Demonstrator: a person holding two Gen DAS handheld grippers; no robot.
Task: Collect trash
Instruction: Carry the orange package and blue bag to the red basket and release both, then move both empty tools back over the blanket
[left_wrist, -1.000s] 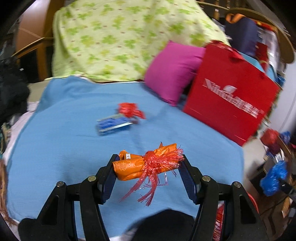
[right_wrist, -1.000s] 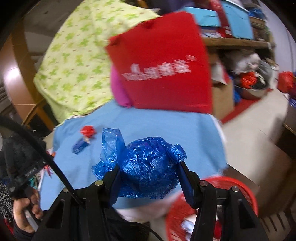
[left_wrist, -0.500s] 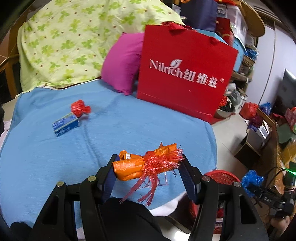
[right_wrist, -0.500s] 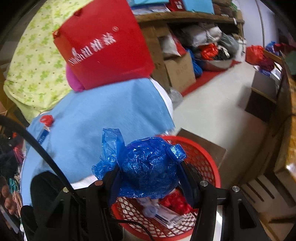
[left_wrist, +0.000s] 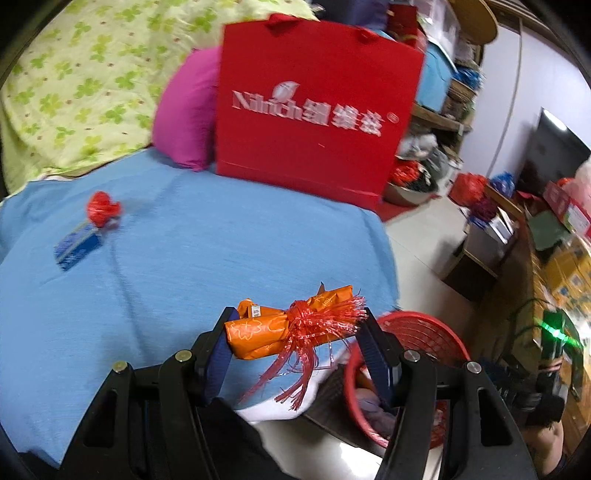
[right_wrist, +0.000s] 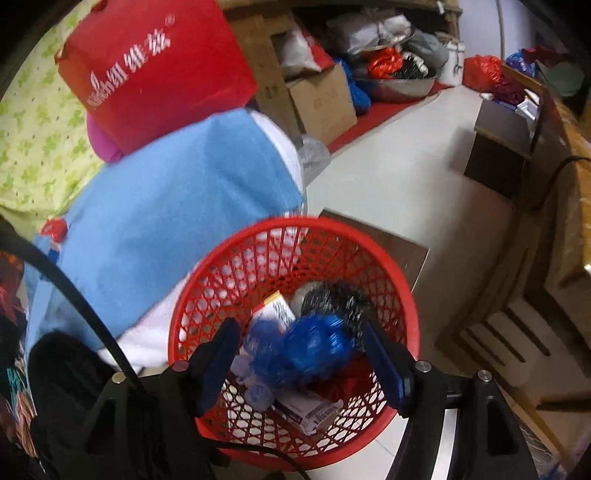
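Gripping, left gripper (left_wrist: 295, 343): pads pressed on both ends of orange wrapper roll (left_wrist: 273, 328), tied with red tinsel ribbon (left_wrist: 314, 332); roll carried crosswise over edge of blue bedspread (left_wrist: 184, 251).
Releasing, right gripper (right_wrist: 301, 360): jaws just widened, pads clear of blue plastic bag wad (right_wrist: 306, 350); wad blurred, lay between fingers, inside red mesh basket (right_wrist: 295, 229).
Basket contents: cardboard packet (right_wrist: 277, 310), dark bristly lump (right_wrist: 340, 295), printed paper box (right_wrist: 314, 410), red scraps.
Basket position: on pale floor just beside bed corner; rim (left_wrist: 417, 317) seen past left gripper's right finger.
Left on bedspread: small blue box (left_wrist: 77, 247) touching crumpled red wrapper (left_wrist: 101, 208), well apart from gripper.
Behind: red paper bag (left_wrist: 314, 107) stood upright against magenta pillow (left_wrist: 184, 110); green clover-print quilt (left_wrist: 81, 81) heaped beyond.
Elsewhere: cluttered shelves, cardboard boxes, metal basin along far wall.
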